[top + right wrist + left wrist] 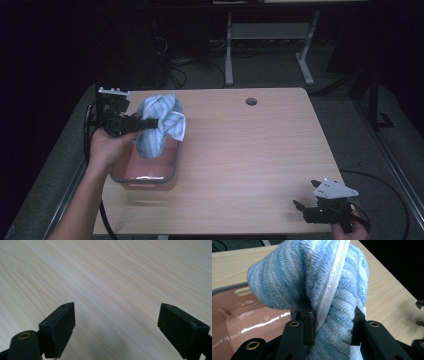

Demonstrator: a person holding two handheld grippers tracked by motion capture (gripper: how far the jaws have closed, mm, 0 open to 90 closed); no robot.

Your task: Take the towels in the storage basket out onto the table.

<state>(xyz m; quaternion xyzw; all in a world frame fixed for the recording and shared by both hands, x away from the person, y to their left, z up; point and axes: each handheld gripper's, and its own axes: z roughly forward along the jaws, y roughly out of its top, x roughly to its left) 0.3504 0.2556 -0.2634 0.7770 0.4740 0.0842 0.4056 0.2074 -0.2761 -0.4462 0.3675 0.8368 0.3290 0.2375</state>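
Note:
A blue-and-white striped towel (pixel 161 125) hangs bunched above a pink tub (pixel 125 170) with a grey rim at the table's left. My left gripper (pixel 149 122) is shut on the towel. In the left gripper view the towel (pixel 317 285) bulges up between the two jaws, and the tub's glossy pink inside (pixel 242 317) lies below to the left. My right gripper (pixel 306 209) rests near the table's front right corner, held by a hand. In the right gripper view its jaws stand wide apart, open over bare wood, right gripper (pixel 117 322).
The light wooden table (pixel 250 150) has a round cable hole (pixel 251 101) near its back edge. Beyond the table a white desk frame (pixel 270 35) and cables lie on the dark floor. The table's right edge shows in the left gripper view.

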